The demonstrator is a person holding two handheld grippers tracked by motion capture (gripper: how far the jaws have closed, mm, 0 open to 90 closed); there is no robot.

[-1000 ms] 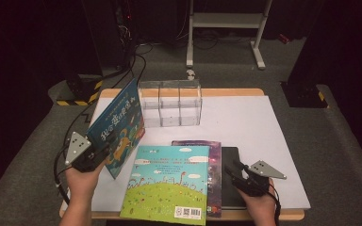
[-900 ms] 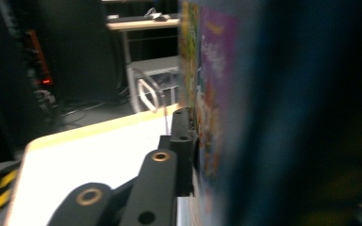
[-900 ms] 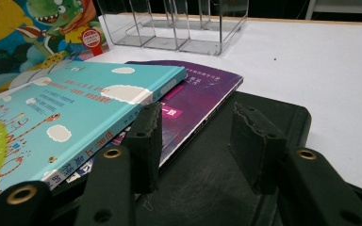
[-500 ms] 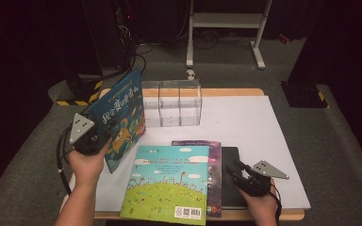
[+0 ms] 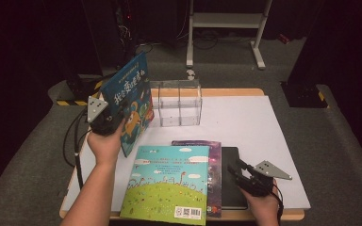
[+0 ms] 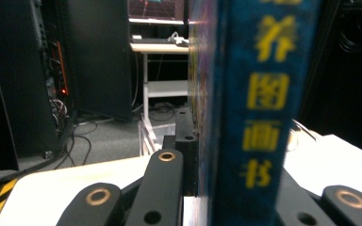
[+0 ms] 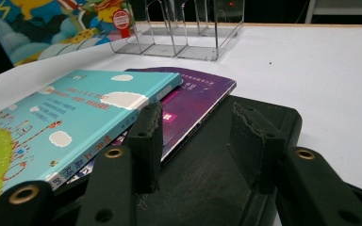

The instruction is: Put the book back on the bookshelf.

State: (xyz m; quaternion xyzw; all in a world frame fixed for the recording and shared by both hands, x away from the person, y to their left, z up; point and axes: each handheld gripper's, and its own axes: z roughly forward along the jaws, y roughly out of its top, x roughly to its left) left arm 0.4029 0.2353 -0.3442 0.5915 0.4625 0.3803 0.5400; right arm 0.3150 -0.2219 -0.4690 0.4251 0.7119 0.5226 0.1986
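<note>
A blue picture book (image 5: 128,96) stands upright and lifted off the table, with my left gripper (image 5: 116,123) shut on its lower spine edge. In the left gripper view the book's spine (image 6: 259,108) with yellow characters rises between the jaws of the left gripper (image 6: 212,141). The book hangs just left of a clear acrylic divider rack (image 5: 179,101). At the near right, my right gripper (image 5: 234,170) rests low over a black book (image 5: 230,157). In its own view the right gripper (image 7: 195,136) stands open, nothing pinched, with the black book (image 7: 273,115) beneath.
A teal and green picture book (image 5: 169,183) lies flat at the front, overlapping a purple book (image 5: 213,155), which overlaps the black one. The white table top (image 5: 250,122) has free room at the right. A metal stand and dark cabinets are behind the table.
The left hand has raised the blue book and carried it toward the clear rack, turning it more upright. The right gripper has stayed in place.
</note>
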